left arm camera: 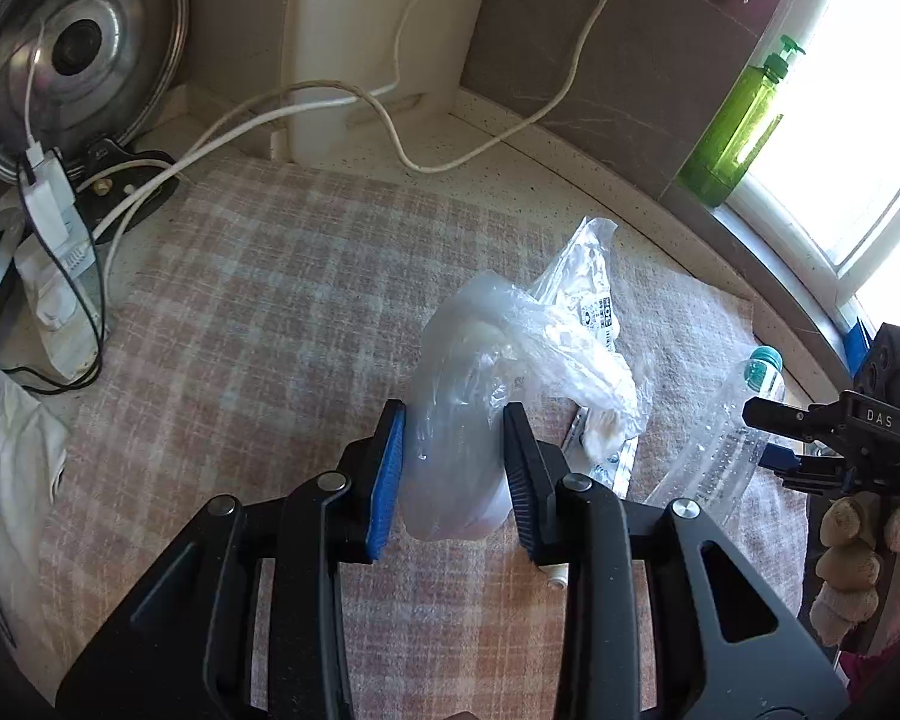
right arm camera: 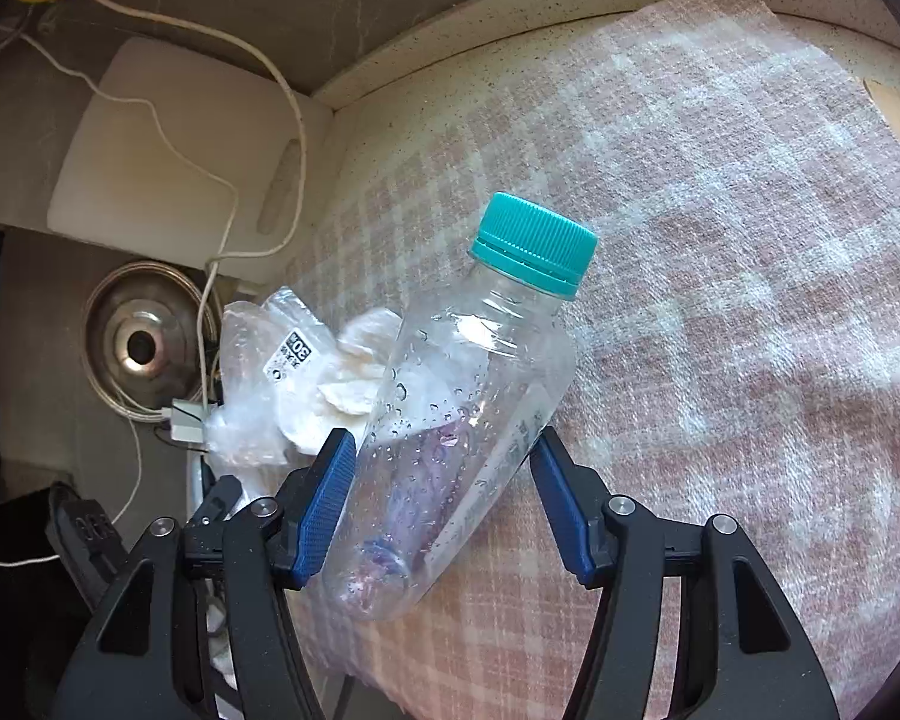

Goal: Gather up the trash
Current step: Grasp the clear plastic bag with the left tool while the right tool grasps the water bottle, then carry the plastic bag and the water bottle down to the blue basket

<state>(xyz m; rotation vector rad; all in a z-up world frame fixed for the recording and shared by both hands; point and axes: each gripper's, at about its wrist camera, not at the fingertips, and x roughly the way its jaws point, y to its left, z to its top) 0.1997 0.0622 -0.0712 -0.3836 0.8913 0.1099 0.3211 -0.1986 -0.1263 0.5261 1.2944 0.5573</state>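
Checked cloth [left arm camera: 282, 312] on a kitchen counter: both grippers carry trash clear of it.

Left gripper [left arm camera: 453, 474] pinches a crumpled bag [left arm camera: 468, 396], light, limp and likely to slip unless bunched; right gripper [right arm camera: 441, 495] clamps a capped bottle [right arm camera: 468, 414] across its lower body, thin-walled, wet inside, probably easy to crush.

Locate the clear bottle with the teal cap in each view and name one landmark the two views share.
Left wrist view: the bottle lies at the right edge, beside the right gripper.
Right wrist view: the bottle fills the centre, between that gripper's pads, cap pointing up.
Shared landmark: the crumpled plastic bag, left of the bottle in both.
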